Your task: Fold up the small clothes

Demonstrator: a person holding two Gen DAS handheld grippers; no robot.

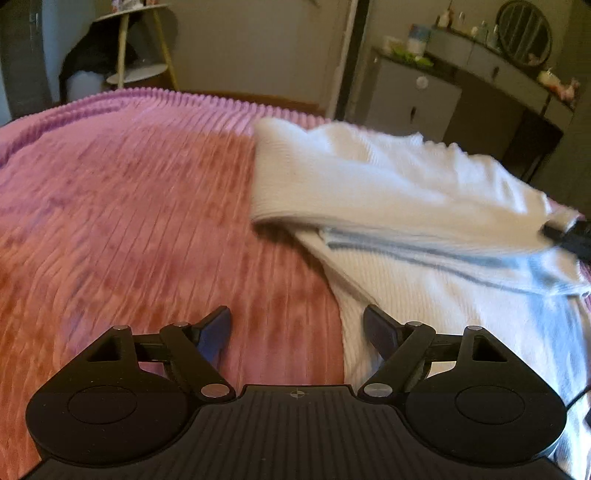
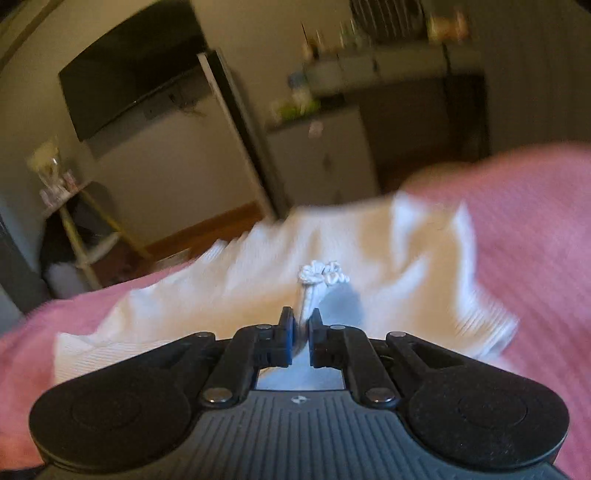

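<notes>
Left wrist view: the left gripper hung just above the bed with its 2 fingers spread wide apart and nothing between them. Below it lay a pink ribbed blanket covering the bed. The white knit garment lay on the blanket's right half. It was ribbed, off-white, and carried thin blue stripes across 1 layer. A broad upper portion was lifted and doubled over the striped layer beneath it, its near edge blurred. At the far right edge a dark tip of the right gripper met the raised cloth. Past the bed stood a round 2-tier side table and a grey dresser carrying a round mirror.

Right wrist view: the right gripper had its fingers drawn nearly together, clamped on a thin bunched fold of the garment. A small scalloped white trim stood up just beyond the fingertips. The rest of the cloth spread out ahead over the blanket, blurred and creased. A dark wall-mounted screen showed at upper left.
</notes>
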